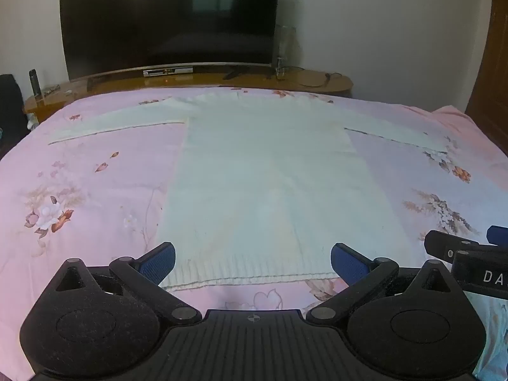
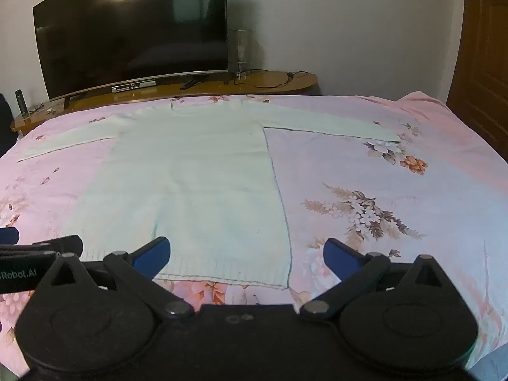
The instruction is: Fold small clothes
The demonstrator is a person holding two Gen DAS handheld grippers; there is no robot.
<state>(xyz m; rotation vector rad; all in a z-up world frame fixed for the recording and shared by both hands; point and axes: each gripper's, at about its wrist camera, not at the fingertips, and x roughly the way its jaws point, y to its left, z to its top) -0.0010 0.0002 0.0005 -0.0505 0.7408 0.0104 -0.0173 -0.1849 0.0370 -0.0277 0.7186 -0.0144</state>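
On the pink flowered bed (image 1: pixel 95 190), a pale sweater (image 1: pixel 270 174) lies flat, sleeves out, hem nearest. Folding looks not yet begun. Both the left gripper (image 1: pixel 253 263) and right gripper (image 2: pixel 247 255) hang spread and empty above the hem; next probably comes pinching a sleeve or hem corner.

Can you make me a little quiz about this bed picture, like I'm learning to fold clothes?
1. True or false: the white sweater lies flat with both sleeves spread out.
2. What covers the bed? A) pink flowered sheet B) plain blue blanket C) striped towel
3. Are the left hand-held gripper and right hand-held gripper open or shut?

Key: 1 true; 2 A; 3 both open, holding nothing.
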